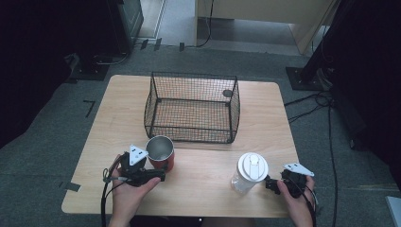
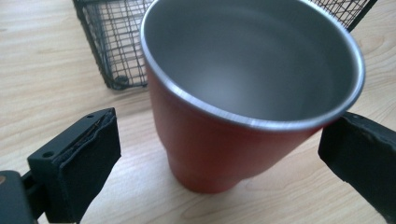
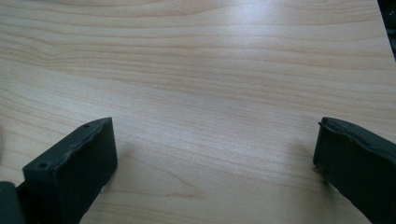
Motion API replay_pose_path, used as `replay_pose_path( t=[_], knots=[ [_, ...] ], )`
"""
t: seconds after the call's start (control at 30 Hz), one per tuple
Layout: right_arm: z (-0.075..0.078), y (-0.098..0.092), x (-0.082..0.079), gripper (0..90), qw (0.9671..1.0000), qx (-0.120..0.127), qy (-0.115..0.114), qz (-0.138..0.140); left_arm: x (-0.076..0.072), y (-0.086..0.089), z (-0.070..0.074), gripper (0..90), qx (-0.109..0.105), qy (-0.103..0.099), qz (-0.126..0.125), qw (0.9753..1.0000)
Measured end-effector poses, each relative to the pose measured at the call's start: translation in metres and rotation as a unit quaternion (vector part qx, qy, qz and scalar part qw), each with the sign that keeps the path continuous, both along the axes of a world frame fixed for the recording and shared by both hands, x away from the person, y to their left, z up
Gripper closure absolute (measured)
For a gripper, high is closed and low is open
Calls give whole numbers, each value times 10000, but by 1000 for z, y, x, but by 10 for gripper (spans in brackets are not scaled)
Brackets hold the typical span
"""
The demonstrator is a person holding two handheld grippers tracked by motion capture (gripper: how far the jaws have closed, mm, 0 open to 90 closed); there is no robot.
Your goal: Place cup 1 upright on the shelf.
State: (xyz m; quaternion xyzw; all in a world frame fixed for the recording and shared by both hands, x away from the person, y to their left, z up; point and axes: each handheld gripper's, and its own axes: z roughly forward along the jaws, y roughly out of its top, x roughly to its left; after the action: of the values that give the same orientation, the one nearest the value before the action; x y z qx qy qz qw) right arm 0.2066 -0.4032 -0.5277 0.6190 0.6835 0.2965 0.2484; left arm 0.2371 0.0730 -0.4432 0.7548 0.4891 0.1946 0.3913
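Empty red cup (image 2: 233, 135) between spread left gripper (image 2: 219, 154); right gripper (image 3: 215, 158) spread; wire basket (image 1: 191, 108) empty.

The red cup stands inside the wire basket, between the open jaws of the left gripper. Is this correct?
Not quite. The red cup stands on the table, in front of the wire basket, not inside it. The high view shows this. It is indeed between the open jaws of the left gripper.

My left hand (image 1: 128, 185) holds its hand-held gripper (image 1: 163, 176) low at the near left, jaws spread wide. My right hand (image 1: 295, 195) holds the other hand-held gripper (image 1: 268, 184) near right, jaws likewise wide apart.
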Motion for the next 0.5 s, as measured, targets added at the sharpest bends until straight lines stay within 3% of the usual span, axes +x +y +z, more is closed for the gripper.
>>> replay_pose_path(
  t=[0.5],
  knots=[
    [0,0,0,0,10000,1,1,-1,15,-21,8,8,118,-124,-1,9999]
  ],
)
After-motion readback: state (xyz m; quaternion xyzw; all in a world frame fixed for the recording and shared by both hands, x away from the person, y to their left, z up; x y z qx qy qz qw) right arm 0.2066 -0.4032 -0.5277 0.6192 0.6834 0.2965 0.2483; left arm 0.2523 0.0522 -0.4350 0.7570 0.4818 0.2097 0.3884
